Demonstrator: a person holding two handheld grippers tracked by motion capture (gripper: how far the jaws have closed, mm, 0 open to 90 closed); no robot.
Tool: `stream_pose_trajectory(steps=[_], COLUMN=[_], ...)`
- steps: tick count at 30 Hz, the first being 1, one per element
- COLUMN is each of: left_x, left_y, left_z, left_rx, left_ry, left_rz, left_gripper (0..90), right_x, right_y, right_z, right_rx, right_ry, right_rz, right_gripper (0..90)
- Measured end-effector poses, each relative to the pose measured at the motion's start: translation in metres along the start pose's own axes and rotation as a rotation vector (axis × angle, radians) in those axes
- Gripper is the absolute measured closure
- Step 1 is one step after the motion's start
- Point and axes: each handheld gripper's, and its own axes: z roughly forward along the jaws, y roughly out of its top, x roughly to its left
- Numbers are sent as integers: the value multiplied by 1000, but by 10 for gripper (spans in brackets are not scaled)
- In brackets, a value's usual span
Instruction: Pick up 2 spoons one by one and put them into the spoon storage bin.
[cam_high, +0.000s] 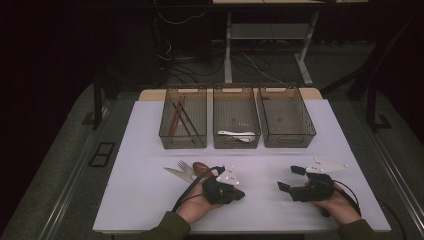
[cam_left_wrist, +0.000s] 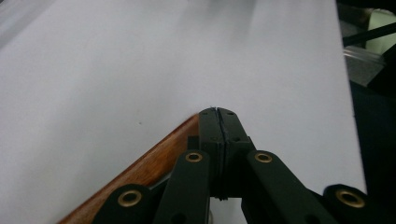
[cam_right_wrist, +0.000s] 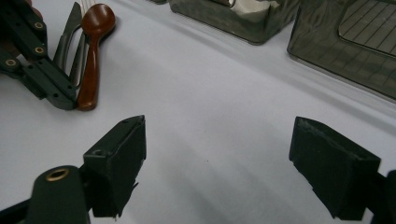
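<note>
On the white surface, a knife and fork lie partly tucked under the wooden spoon. The left tongs are pressed together just beside its handle end, jaws touching the wood's edge; whether they pinch it is hard to tell. To the right, well apart, the right tongs hang wide apart over bare surface.
</note>
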Motion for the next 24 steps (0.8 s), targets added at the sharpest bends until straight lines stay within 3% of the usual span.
stream_pose_trajectory(steps=[15,19,24], left_x=[19,20,29], left_y=[20,20,16], left_z=[16,9,-16], left_rx=[-7,-20,-58], left_ry=[33,32,56], left_rz=[-19,-30,-80], left_gripper=[887,845,748], right_x=[-1,-1,-1], right_y=[0,0,0], right_z=[-1,-1,-1], right_rx=[-4,-3,-4], right_ry=[0,2,4], right_rz=[-1,-2,-2], right_gripper=[184,184,184])
